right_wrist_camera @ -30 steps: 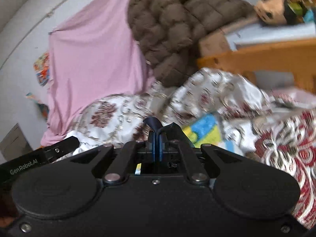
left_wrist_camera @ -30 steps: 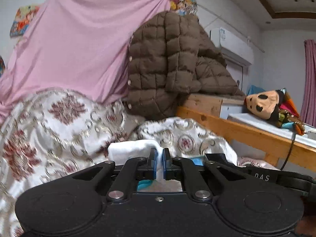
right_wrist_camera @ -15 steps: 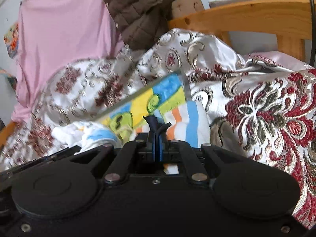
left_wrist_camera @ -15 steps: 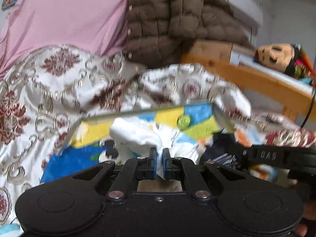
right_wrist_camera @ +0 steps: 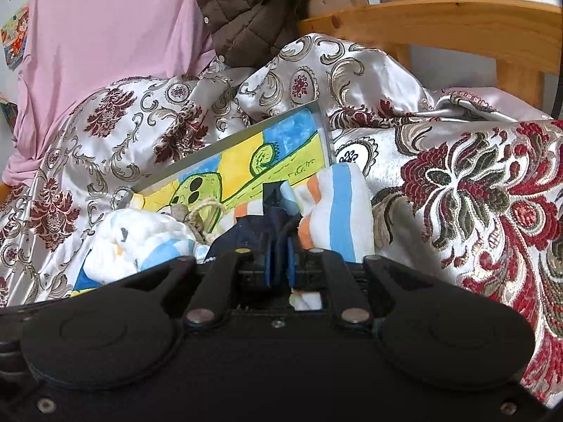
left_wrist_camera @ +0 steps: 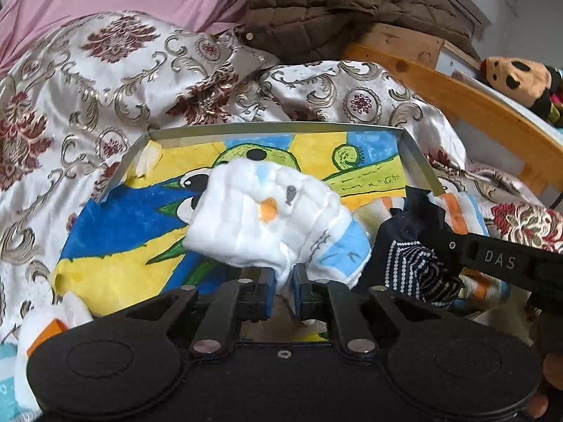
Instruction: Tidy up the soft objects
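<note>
Left wrist: white cloth (left_wrist_camera: pixel 267 225) between left claw (left_wrist_camera: pixel 281 290) pads.

Both grippers have lowered over the painted tray (left_wrist_camera: pixel 415 154), jaws just opening slightly, white cloth (left_wrist_camera: pixel 267 225) and dark sock (right_wrist_camera: pixel 253 235) between them.

Both handheld grippers share a build: the left gripper (left_wrist_camera: pixel 281 290) and right gripper (right_wrist_camera: pixel 279 267) have matte black bodies with two round raised discs, silver rivets on angled linkage bars, and blue pads (left_wrist_camera: pixel 268 292) lining the fingers. A small screw sits centrally on each body. White letters "DAS" mark the right gripper's black side as seen from the left wrist.
</note>
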